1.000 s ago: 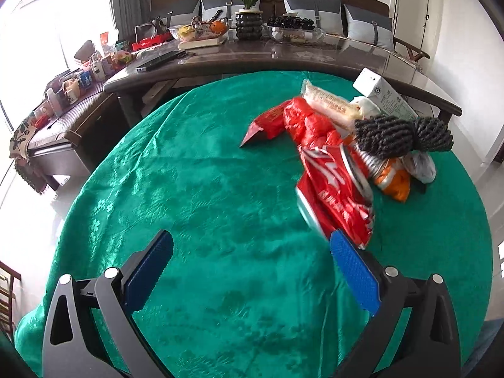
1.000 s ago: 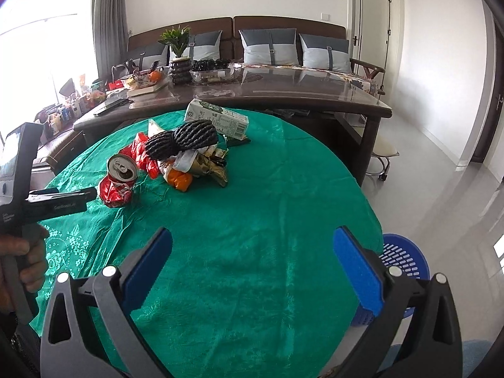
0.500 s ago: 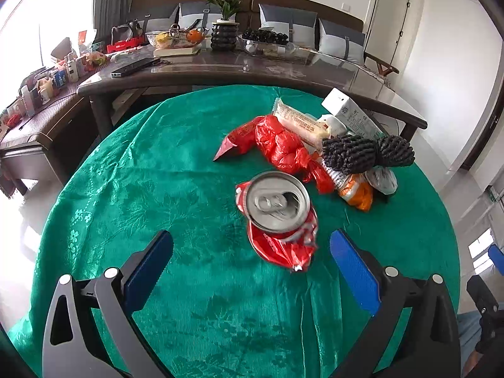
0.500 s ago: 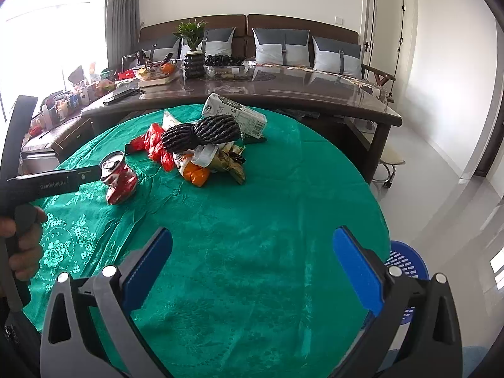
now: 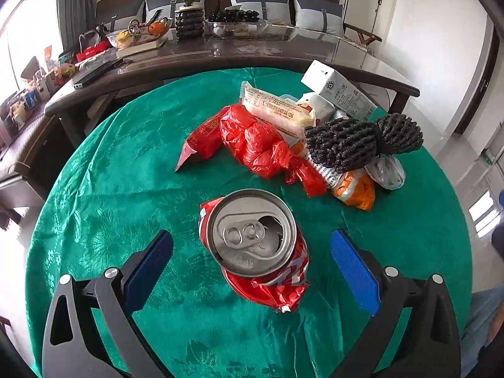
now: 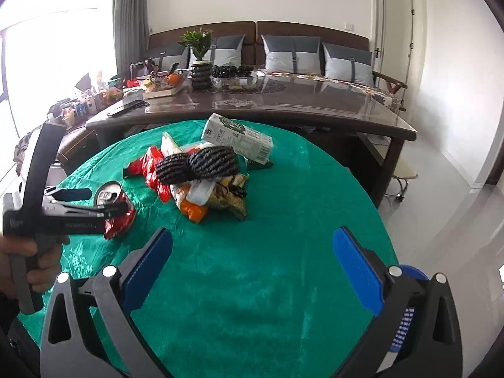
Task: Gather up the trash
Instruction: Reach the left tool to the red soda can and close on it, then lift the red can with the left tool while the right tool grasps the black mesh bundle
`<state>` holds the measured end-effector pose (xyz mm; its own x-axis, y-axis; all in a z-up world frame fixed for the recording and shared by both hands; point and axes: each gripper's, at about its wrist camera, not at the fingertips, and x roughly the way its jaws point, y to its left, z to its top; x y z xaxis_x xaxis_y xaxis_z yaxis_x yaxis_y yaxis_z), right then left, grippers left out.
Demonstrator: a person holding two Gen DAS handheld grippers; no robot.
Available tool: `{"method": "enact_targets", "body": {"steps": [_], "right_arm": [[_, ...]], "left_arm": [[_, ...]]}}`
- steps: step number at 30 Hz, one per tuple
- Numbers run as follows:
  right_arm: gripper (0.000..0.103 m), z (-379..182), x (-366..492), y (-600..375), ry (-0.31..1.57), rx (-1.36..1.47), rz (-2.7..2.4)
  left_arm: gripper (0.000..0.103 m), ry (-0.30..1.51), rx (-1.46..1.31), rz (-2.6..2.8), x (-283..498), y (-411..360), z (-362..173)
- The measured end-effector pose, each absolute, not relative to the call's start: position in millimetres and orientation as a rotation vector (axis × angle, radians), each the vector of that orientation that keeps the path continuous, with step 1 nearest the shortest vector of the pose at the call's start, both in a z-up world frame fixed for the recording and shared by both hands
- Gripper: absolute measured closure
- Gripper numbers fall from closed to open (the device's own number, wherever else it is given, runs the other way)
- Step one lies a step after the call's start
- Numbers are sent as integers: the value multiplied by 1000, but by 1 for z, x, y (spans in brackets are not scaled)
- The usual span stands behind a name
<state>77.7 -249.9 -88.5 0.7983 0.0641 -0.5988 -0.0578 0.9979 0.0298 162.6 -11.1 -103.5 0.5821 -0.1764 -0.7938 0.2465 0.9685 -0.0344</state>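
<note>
We note the left gripper spread wide with the crushed red soda can between its jaws, untouched; the right gripper gapes wide over bare green tablecloth.

Bare cloth around can

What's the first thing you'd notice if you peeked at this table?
The crushed red soda can jumps out first, standing alone on the green tablecloth between the open jaws of the left gripper. Behind it sits a heap of trash, topped by two black foam nets beside a red plastic bag.
</note>
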Motion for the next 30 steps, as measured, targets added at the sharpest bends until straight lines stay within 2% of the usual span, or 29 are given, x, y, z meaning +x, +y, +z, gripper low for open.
{"method": "enact_targets", "body": {"steps": [5, 7, 10, 11, 12, 13, 17, 19, 21, 30], "right_arm": [[5, -96, 162, -254, 733, 103, 263], [5, -103, 193, -252, 794, 127, 330], [6, -109, 222, -249, 864, 186, 427], [12, -107, 225, -247, 873, 207, 466], [49, -105, 223, -244, 878, 204, 484], [58, -100, 220, -240, 882, 179, 487], [64, -85, 185, -235, 865, 110, 477], [67, -81, 167, -239, 855, 127, 473], [67, -79, 134, -246, 838, 149, 454], [66, -125, 62, -268, 933, 207, 320]], "left_arm": [[7, 920, 79, -254, 167, -6, -102], [18, 933, 80, -267, 167, -5, -102], [25, 949, 72, -287, 166, -3, -104], [27, 948, 72, -295, 165, -4, -104], [31, 948, 69, -303, 165, -4, -104], [33, 950, 63, -317, 165, -3, -104], [37, 935, 63, -335, 158, -3, -104], [44, 931, 53, -361, 149, -1, -102], [47, 935, 49, -386, 139, 0, -100], [48, 918, 67, -415, 101, -9, -91]]}}
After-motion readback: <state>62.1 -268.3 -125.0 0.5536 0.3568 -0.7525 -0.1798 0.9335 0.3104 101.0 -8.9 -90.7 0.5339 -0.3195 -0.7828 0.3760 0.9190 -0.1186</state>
